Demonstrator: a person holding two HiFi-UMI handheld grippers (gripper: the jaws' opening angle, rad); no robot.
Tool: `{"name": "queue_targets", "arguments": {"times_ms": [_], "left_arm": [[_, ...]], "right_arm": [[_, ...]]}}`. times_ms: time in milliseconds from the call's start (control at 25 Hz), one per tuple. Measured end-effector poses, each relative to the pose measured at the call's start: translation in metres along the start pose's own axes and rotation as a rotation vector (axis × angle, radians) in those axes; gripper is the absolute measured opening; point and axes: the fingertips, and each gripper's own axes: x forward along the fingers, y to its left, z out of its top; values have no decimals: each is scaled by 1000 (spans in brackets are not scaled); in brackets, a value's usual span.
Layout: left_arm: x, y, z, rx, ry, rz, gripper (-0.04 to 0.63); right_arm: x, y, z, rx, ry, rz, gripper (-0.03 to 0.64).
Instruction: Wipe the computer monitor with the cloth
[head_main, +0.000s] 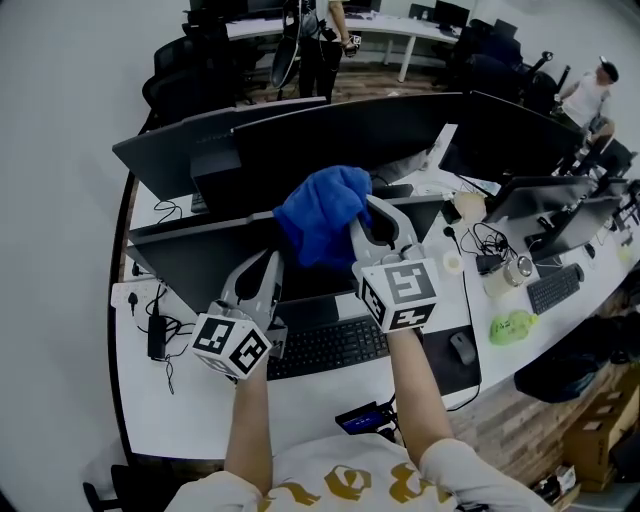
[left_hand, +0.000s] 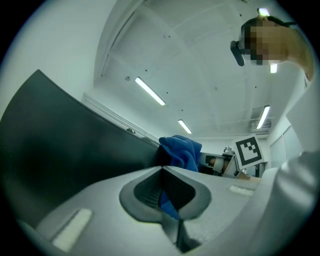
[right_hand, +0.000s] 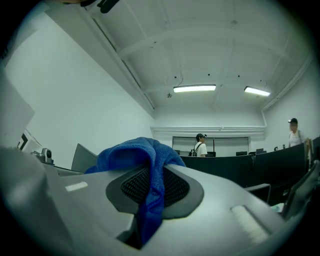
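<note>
The blue cloth (head_main: 322, 212) is bunched up in the air in front of the dark monitor (head_main: 205, 262), about level with its top edge. My right gripper (head_main: 363, 218) is shut on the cloth's right side, and the cloth (right_hand: 142, 152) drapes over its jaws and hangs down between them. My left gripper (head_main: 274, 258) sits at the cloth's lower left. Its jaws are shut with a strip of the blue cloth (left_hand: 168, 205) pinched between them, and more cloth (left_hand: 181, 151) is bunched beyond. The dark monitor screen (left_hand: 60, 145) fills the left of the left gripper view.
A keyboard (head_main: 325, 346) lies under the monitor, a mouse (head_main: 462, 347) to its right. A green object (head_main: 513, 326), cables and more monitors (head_main: 560, 215) crowd the right desk. A power adapter (head_main: 157, 335) lies at the left. People stand at the back (head_main: 322, 40).
</note>
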Motion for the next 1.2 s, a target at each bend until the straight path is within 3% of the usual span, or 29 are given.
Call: {"name": "queue_targets", "arguments": {"times_ms": [520,1200], "left_arm": [[19,-18,-6,11,7,16,0],[51,-50,-26,0,39,-24,0]], "right_arm": [[-12,-32,-4,-5,-11,12,77],[-29,-80,-11,46,-23,-3,77]]}}
